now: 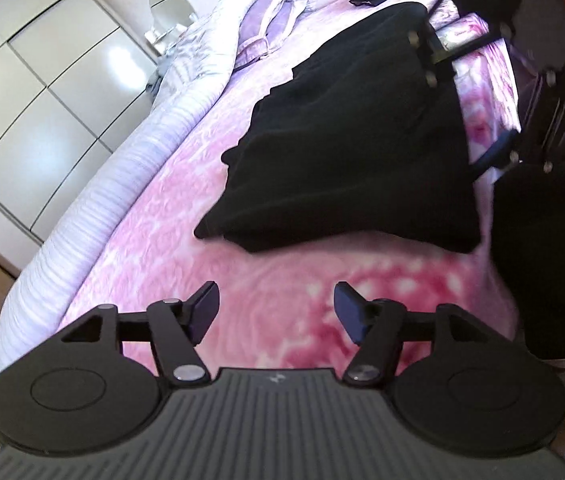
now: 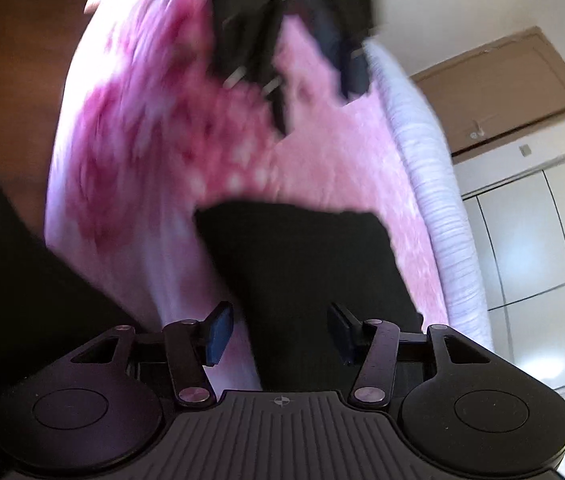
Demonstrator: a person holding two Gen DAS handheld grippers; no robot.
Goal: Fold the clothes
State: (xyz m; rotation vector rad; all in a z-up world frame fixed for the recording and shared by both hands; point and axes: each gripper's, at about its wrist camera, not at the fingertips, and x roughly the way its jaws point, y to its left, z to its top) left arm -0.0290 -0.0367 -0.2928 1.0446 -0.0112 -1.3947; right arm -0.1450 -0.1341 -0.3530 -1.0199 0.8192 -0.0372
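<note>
We hold the left gripper (image 1: pixel 276 312) spread over the pink blanket (image 1: pixel 274 280), gripping nothing. Our right gripper (image 2: pixel 280 334) hangs spread above the folded black garment (image 2: pixel 302 264), its pads clear of the cloth.

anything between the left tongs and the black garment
Only bare pink patterned bedspread separates the left tongs from the black folded garment, in the left wrist view.

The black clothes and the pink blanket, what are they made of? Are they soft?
The black garment looks like soft, matte knit or fleece: it reflects no light and slumps in thick folds. The pink blanket looks like plush, fuzzy fleece with a blotchy printed pattern. Both seem soft, though the exact fibre cannot be told.
</note>
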